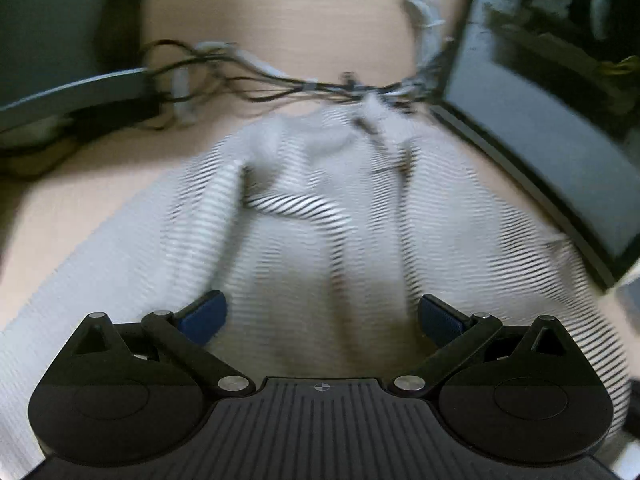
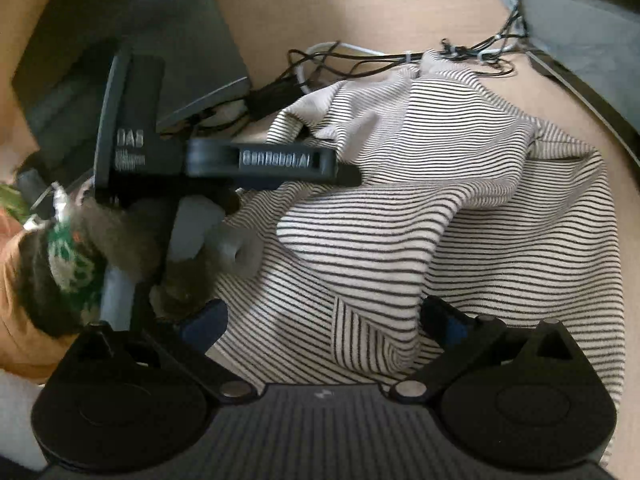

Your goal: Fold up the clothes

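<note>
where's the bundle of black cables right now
In both wrist views the black cables lie on the beige table just past the far edge of the striped shirt, between two dark devices.

left tongs [image 1: 322, 316]: jaws spread wide | right tongs [image 2: 324, 320]: jaws spread wide | gloved hand [image 2: 72, 264] grips left handle

Your left wrist camera sits just behind the left gripper [image 1: 322, 314] and looks forward and down along its spread fingers, close over the striped garment [image 1: 312, 208]; the picture is smeared, so the far edge is probably the tangle of cables [image 1: 256, 80]. Your right wrist camera rides behind the right gripper [image 2: 324, 320], also low and near the cloth, facing the same way and sharper. Both views share the garment, the cables [image 2: 360, 60] and the beige table [image 2: 340, 4]; the right view also takes in the left gripper's body [image 2: 256, 164] from the side.
</note>
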`<state>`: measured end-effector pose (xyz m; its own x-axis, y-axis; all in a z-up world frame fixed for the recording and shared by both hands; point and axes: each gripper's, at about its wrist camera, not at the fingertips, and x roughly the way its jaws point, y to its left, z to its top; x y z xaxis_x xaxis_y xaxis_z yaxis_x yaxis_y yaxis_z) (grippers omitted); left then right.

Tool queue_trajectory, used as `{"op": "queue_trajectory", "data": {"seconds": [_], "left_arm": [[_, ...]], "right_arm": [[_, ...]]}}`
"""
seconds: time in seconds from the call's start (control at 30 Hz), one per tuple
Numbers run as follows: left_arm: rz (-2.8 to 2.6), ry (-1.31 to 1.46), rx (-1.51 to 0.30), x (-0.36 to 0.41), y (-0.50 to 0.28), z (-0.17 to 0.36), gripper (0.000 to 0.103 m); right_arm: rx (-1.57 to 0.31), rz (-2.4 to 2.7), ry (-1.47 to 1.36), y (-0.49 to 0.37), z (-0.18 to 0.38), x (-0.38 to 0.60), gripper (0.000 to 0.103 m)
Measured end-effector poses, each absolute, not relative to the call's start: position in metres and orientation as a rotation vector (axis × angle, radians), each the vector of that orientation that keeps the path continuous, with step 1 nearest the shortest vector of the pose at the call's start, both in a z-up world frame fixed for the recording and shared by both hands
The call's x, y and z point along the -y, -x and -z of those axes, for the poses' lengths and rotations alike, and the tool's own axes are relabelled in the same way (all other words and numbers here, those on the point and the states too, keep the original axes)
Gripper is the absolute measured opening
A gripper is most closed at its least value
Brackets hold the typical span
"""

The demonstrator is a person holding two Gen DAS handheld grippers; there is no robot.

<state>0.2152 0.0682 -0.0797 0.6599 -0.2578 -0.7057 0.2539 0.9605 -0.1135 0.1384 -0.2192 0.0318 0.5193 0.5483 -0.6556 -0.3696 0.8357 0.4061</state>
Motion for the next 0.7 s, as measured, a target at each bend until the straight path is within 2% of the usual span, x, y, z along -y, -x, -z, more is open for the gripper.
{"op": "queue_trajectory", "data": {"seconds": [0.4, 0.53, 0.63, 0.7], "left_arm": [[-0.008, 0.107, -0.864, -0.120, -0.147, 0.071, 0.103], [-0.049, 0.151, -0.843, -0.138, -0.144, 0.047, 0.103], [-0.080, 0.182, -0.823, -0.151, -0.142, 0.029, 0.103], [-0.100, 0.203, -0.809, -0.160, -0.141, 0.016, 0.103]], "right_arm": [[-0.855, -0.835, -0.163, -0.172, -0.031, 0.185, 0.103], [-0.900, -0.906, -0.294, -0.192, -0.057, 0.190, 0.096], [-0.739, -0.889, -0.267, -0.211, -0.109, 0.198, 0.093], [-0.580, -0.718, -0.370, -0.230, -0.148, 0.222, 0.093]]}}
